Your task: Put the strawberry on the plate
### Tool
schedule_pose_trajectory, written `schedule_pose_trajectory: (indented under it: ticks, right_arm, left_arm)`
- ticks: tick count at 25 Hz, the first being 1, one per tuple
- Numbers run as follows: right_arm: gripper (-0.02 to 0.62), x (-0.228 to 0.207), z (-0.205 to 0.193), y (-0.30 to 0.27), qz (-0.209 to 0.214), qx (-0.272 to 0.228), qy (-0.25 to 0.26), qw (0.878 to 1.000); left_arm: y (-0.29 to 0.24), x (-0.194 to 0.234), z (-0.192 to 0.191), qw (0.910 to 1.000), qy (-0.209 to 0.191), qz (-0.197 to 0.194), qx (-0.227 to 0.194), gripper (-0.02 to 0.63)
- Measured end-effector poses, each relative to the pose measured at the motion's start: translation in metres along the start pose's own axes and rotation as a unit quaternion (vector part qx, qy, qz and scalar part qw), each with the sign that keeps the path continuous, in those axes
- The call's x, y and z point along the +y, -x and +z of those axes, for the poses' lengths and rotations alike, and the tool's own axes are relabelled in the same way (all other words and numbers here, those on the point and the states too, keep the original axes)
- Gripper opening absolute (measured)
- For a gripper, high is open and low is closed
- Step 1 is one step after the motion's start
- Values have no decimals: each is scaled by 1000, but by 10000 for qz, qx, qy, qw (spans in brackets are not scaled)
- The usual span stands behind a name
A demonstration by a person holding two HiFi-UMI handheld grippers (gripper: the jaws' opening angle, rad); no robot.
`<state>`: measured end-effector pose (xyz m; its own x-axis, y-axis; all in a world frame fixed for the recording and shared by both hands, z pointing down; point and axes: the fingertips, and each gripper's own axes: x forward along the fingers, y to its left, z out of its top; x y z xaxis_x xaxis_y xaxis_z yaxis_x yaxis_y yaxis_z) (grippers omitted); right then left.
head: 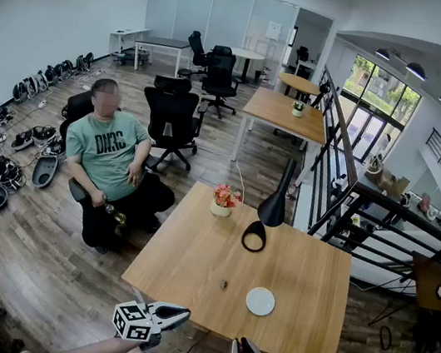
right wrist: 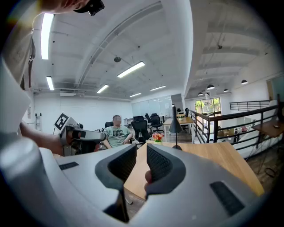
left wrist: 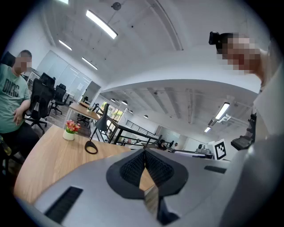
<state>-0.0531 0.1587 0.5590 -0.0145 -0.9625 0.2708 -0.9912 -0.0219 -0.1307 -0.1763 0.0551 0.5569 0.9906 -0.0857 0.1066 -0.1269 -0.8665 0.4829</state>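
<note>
The strawberry sits on the wooden table, toward its near edge and roughly midway along it. It shows only as a small dark speck, too small to make out in detail. It is free of both grippers. The white round plate lies flat on the same table near the strawberry, to its right and apart from it, with nothing on it.

Farther back on the table, a black lamp stands with its ring base toward the middle. A small pot of pink and orange flowers stands near the far edge.

The left gripper is off the table's near edge, close to its near left corner, and points across toward the right. Its fingers meet at the tips with nothing between them. The right gripper is also off the near edge, below the plate in the head view, and points toward the table. Its fingers stand a little apart, and the tabletop shows through the gap.

Beyond the table's left side, a person in a green shirt sits on a black office chair.
</note>
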Motion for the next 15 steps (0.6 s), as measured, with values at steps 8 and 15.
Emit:
schedule_pose_trajectory:
  ticks: [8, 15]
  right_arm:
    - [81, 3, 7, 10, 324, -284, -373, 9984]
    - [81, 0, 3, 19, 380, -285, -269, 9985]
  left_arm:
    - [-2, -12, -3, 10000, -21, 20, 13, 5]
    - [-7, -24, -12, 10000, -42, 54, 12, 5]
